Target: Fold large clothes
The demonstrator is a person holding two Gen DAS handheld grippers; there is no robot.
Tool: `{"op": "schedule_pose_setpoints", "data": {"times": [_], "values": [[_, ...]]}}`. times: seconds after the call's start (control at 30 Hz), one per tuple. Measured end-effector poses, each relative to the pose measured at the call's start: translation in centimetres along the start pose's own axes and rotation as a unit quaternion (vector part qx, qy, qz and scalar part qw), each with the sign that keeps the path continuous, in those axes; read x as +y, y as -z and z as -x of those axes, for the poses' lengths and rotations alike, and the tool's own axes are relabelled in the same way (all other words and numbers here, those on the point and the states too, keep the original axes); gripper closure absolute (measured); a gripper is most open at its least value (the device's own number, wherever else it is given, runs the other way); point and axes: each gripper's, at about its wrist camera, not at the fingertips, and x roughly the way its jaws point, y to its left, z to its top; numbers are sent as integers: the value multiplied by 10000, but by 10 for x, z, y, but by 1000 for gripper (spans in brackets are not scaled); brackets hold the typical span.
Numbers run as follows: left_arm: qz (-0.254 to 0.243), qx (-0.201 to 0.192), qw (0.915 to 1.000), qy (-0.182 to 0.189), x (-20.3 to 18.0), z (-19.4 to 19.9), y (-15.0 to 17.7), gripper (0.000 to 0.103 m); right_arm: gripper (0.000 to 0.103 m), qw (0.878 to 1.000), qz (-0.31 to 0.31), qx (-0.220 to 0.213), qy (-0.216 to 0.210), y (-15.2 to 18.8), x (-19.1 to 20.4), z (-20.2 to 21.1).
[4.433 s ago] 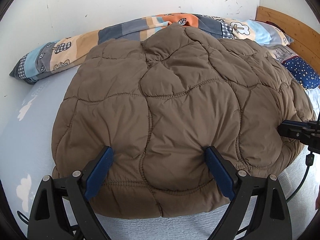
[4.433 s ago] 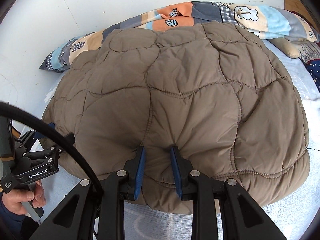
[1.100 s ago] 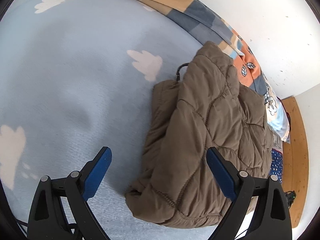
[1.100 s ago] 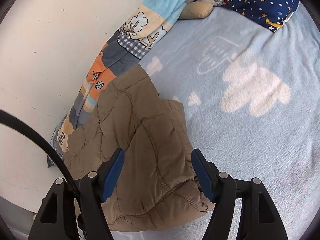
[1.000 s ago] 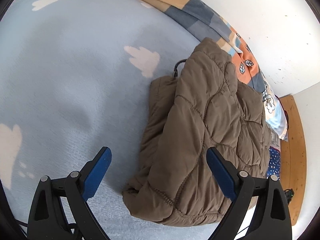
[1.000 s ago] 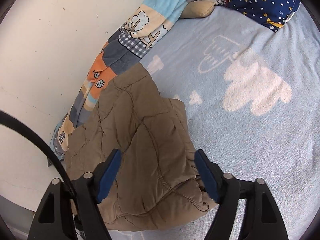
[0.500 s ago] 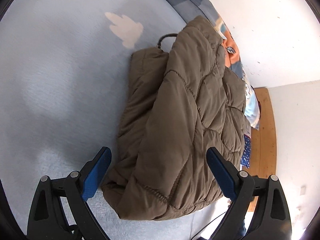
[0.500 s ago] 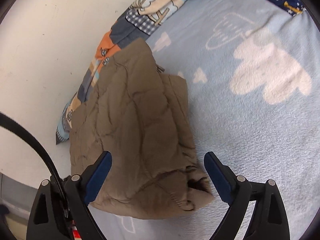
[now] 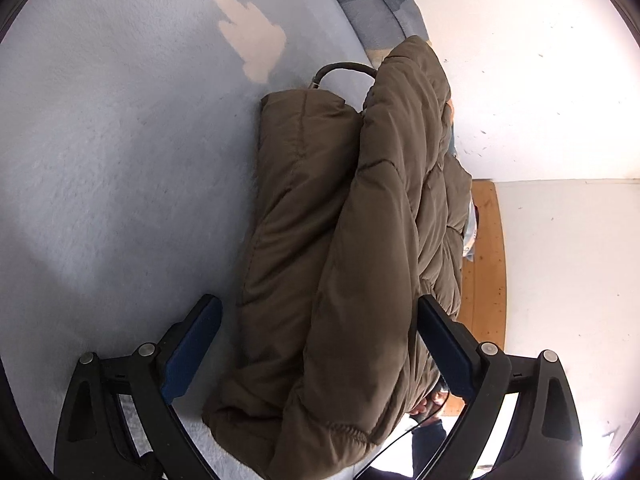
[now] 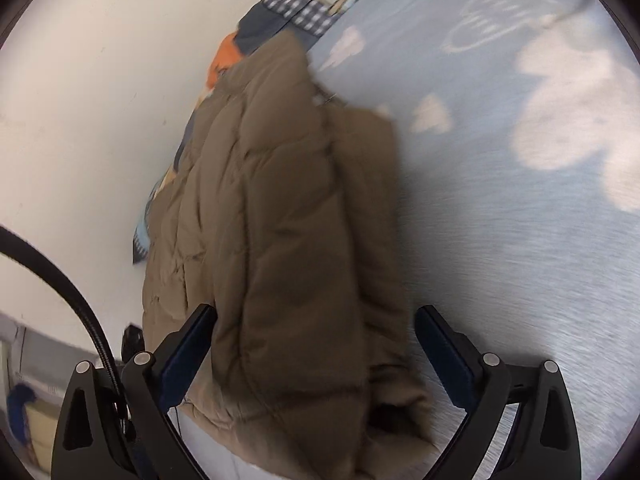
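Slippage is the risk: the puffy brown quilted jacket (image 9: 340,248) lies folded on the pale blue cloud-print bed (image 9: 120,140), straddled by the left gripper (image 9: 318,334) and right gripper (image 10: 316,336), fingers spread (right just widened); shallow bites could spring the fold open

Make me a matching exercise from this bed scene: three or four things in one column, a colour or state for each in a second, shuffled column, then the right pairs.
Things:
1. puffer jacket
2. bed sheet
3. headboard
4. right gripper

Colours or states:
A. light blue with pale cloud shapes
B. open, jaws either side of the bundle
C. brown, quilted, folded into a bundle
D. bare wood

Pairs: 1-C, 2-A, 3-D, 4-B
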Motion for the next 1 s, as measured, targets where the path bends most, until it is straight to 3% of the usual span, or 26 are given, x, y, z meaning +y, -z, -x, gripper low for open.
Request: {"op": "schedule_pose_setpoints", "data": {"times": [0.17,0.37,0.5,0.63,0.67,0.7,0.77,0.8,0.87,1.0], "values": [[-281,129,9995,93,-5,-12,-11,1,0,9996,186,76,-174,-7,1,-14],[-656,333,9973,-66,-19,-28,-19,0,0,9987,292,152,-388,-16,1,-26],[-808,373,9953,-377,-34,-41,-18,0,0,9981,416,277,-348,-22,9,-38],[-1107,91,9898,-894,-55,-54,-9,1,2,9976,608,325,-62,-23,18,-48],[-1141,10,9880,-1045,-60,-56,-7,5,13,9971,691,311,-28,-23,20,-47],[-1134,-46,9875,-1094,-62,-55,-6,16,19,9964,794,287,1,-23,24,-46],[-1233,-167,9861,-1098,-73,-50,-4,36,42,9956,912,208,53,-22,31,-41],[-1320,-247,9844,-1133,-80,-48,-2,47,47,9938,1086,161,162,-22,39,-38],[-1479,-380,9804,-1246,-93,-44,2,56,57,9897,1371,48,407,-20,56,-32],[-1766,-656,9724,-1379,-117,-31,17,64,64,9792,1857,-277,774,-16,87,-19]]}}
